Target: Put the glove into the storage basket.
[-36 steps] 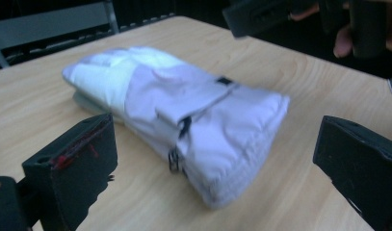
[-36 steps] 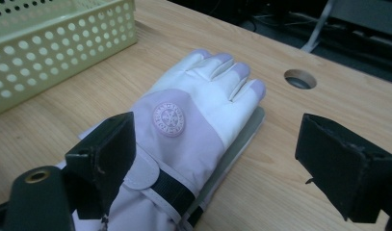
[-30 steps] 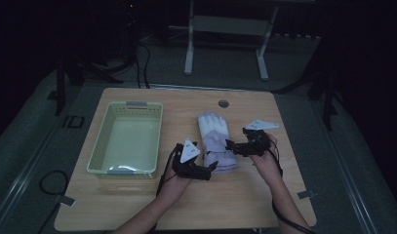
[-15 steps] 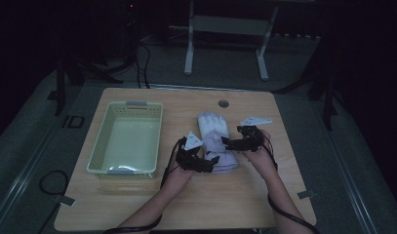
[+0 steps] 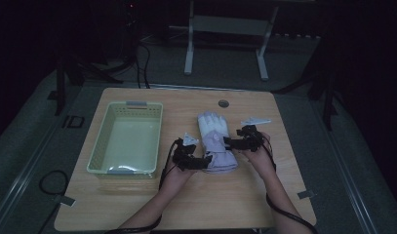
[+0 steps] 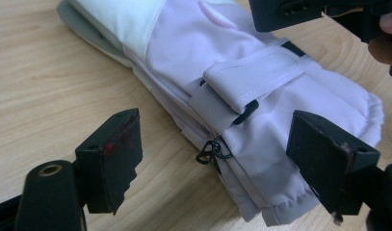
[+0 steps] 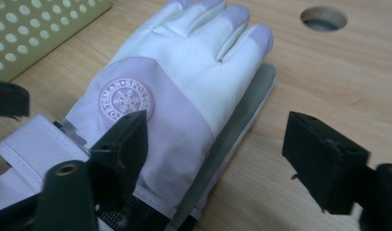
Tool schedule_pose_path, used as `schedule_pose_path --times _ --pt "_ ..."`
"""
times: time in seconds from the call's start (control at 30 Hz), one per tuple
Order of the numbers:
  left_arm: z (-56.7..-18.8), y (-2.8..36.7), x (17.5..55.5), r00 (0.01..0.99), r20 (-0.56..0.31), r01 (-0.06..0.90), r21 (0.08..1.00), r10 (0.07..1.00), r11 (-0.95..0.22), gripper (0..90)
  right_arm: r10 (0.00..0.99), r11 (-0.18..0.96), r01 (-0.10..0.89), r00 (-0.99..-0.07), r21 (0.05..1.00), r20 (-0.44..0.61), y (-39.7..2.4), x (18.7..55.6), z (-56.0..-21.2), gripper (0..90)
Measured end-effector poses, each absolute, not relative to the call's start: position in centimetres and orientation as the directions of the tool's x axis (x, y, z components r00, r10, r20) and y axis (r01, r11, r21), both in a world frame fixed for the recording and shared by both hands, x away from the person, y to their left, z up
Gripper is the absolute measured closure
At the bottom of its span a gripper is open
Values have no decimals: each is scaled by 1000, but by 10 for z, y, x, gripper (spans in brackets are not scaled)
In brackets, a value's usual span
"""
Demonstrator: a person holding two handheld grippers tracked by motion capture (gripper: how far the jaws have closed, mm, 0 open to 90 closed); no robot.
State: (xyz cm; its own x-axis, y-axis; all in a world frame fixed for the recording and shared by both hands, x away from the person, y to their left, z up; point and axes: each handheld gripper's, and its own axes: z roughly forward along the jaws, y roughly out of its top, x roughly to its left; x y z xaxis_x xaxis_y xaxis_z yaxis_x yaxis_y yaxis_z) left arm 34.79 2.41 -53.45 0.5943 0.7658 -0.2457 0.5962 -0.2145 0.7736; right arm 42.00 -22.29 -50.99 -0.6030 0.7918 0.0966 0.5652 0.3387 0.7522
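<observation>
We find the white-and-lilac padded fabric ski glove [image 5: 215, 141] flat on the wooden table [image 5: 293, 165], long axis running away from us, cuff nearest. The left gripper [image 6: 217, 159] straddles the cuff, the right gripper [image 7: 217, 159] the palm's edge; both jaws, just closing, stand apart, gripping nothing.

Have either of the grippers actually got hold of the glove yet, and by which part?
Nothing is held yet. The left gripper straddles the glove's cuff edge, the right gripper its side; both sets of jaws have just been closing, pads not yet pressing.
</observation>
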Motion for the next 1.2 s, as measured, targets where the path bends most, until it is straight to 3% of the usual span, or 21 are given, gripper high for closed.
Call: schedule_pose_path --times 0.2,0.3,0.37,0.63,0.73,0.83,0.93,1.2 --pt "-545 13 350 596 -255 630 736 762 -247 224 788 328 624 -594 709 158 -222 424 -522 324" --pt "-549 9 352 607 -257 641 717 752 -273 307 786 308 673 -578 673 218 -223 426 -531 362" --pt "-551 8 354 610 -266 651 706 746 -280 311 788 296 705 -562 644 252 -224 428 -534 386" --pt "-554 6 360 645 -308 659 687 699 -306 490 745 240 799 -516 551 423 -229 436 -543 591" --pt "-553 6 359 648 -307 658 688 697 -308 567 756 237 812 -500 534 423 -227 436 -541 668" --pt "-552 7 359 644 -312 659 690 698 -300 670 783 281 784 -521 553 339 -219 431 -535 766" --pt "-549 7 359 643 -312 665 681 700 -307 731 807 317 753 -534 577 254 -210 424 -531 798" --pt "-539 12 361 650 -321 664 682 689 -308 765 819 319 716 -538 621 199 -205 416 -519 821"
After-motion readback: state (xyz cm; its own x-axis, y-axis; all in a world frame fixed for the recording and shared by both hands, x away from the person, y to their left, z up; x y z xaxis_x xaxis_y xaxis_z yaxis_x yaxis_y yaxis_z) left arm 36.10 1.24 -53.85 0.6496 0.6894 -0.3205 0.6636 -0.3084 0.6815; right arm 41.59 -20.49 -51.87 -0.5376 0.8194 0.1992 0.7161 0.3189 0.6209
